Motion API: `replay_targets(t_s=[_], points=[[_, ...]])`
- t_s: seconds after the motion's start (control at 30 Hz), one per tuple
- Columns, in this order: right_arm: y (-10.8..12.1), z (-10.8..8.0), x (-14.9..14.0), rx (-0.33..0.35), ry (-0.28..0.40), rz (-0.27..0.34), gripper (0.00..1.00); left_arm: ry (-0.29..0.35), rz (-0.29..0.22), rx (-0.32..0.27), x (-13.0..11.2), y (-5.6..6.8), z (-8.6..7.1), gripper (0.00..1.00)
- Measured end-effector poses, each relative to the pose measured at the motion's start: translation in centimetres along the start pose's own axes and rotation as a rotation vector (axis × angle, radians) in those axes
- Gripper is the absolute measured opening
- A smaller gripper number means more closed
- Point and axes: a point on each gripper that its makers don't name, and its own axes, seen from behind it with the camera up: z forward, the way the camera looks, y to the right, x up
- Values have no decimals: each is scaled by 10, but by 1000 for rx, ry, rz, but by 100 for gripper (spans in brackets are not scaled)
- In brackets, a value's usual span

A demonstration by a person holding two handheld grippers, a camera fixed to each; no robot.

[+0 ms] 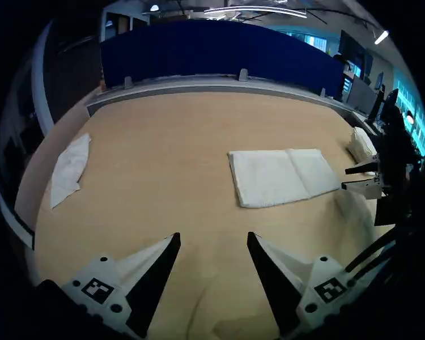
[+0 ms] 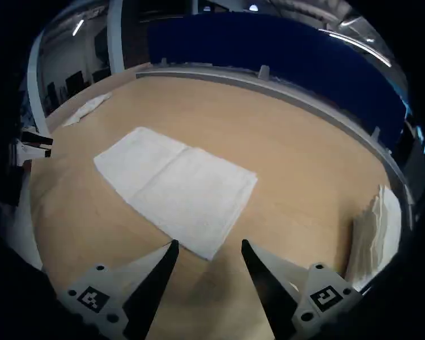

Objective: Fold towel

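Both tools stand wide open and hold nothing. The left tool (image 1: pixel 212 243) hangs above bare tabletop (image 1: pixel 173 130), its two fingers well spread. The right tool (image 2: pixel 208 245) is spread about as far.

The towel (image 2: pixel 175 190) lies flat on the tabletop, a white rectangle with one straight line across its middle. Whether that line is a fold already made or only a crease I cannot tell. It seems to be laid out flat and alone so that its edges and corners are free to be pinched from either side.

From the right tool the towel is just ahead. Its nearest corner sits right in front of the gap between the fingers, and the rest spreads away forward and to the left. That placement reads as a line-up on the corner, with the jaws open to take it. From the left tool the towel lies ahead and off to the right, well apart, with bare wood between. The right tool shows there at the towel's far-right end, fingers apart and pointing at it. The left tool looks to be hanging back, and it would probably need to come across to a second corner before any lift.

A stack (image 2: pixel 377 232) of folded white towels sits to the right of the right tool, near the tabletop's edge. A loose cloth (image 1: pixel 71 167) lies ahead-left of the left tool, clear of the work.
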Motion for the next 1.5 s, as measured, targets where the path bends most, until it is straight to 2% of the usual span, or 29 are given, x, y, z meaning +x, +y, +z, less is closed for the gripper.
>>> replay_targets(t_s=[0.27, 0.4, 0.5, 0.73, 0.83, 1.07, 1.5], points=[[-5, 8, -14, 24, -30, -20, 62, -8, -18, 26, -14, -9, -13, 87], [-7, 10, -16, 28, -38, -27, 43, -8, -23, 31, -16, -11, -17, 87], [-8, 11, -18, 26, -39, -29, 34, -7, -25, 29, -16, -11, -20, 87], [-8, 13, -22, 23, -52, -29, 31, -1, -29, 27, -13, -11, -22, 87], [-10, 14, -23, 26, -53, -23, 23, 0, -32, 27, -12, -12, -22, 87], [-12, 14, -22, 22, -61, -13, 14, 1, -33, 27, -10, -12, -23, 87], [-13, 4, 8, 15, -6, 31, 13, 19, -42, 20, -7, -11, -27, 87]])
